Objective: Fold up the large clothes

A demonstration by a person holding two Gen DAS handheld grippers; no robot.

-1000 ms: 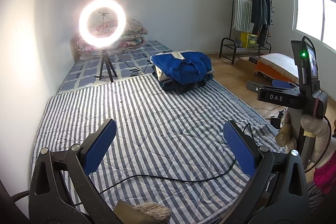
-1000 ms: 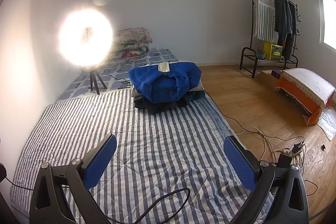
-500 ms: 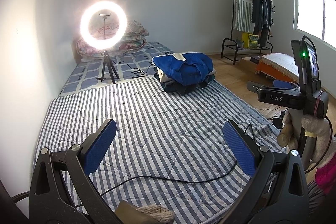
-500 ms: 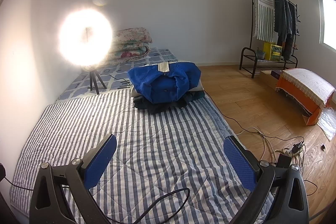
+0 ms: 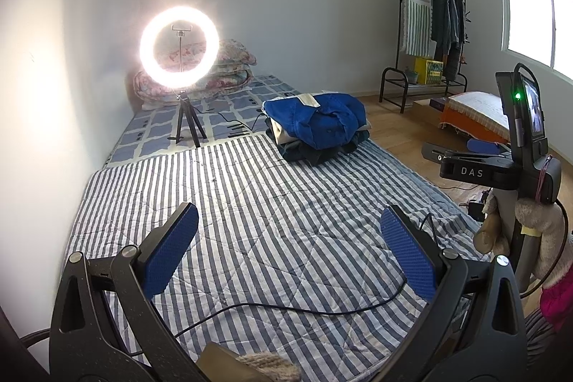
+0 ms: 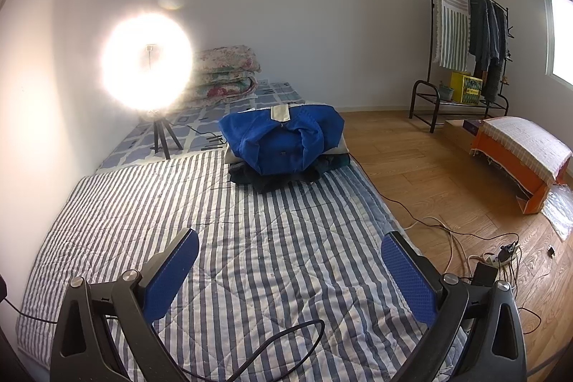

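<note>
Folded blue jacket (image 6: 283,142) atop a pile of clothes (image 5: 315,151) at the far end of the striped quilt (image 6: 250,238), beside the lit ring light (image 5: 179,50). Left hand-held gripper (image 5: 289,251) spread wide, empty, above the quilt's near end. Right hand-held gripper (image 6: 290,269) likewise wide and empty.

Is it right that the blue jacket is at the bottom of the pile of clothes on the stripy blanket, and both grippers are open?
Not quite. The blue jacket is on top of the pile, with darker clothes under it, as the right wrist view shows. The pile does sit on the stripy blanket, and the left gripper and right gripper are both open.
</note>
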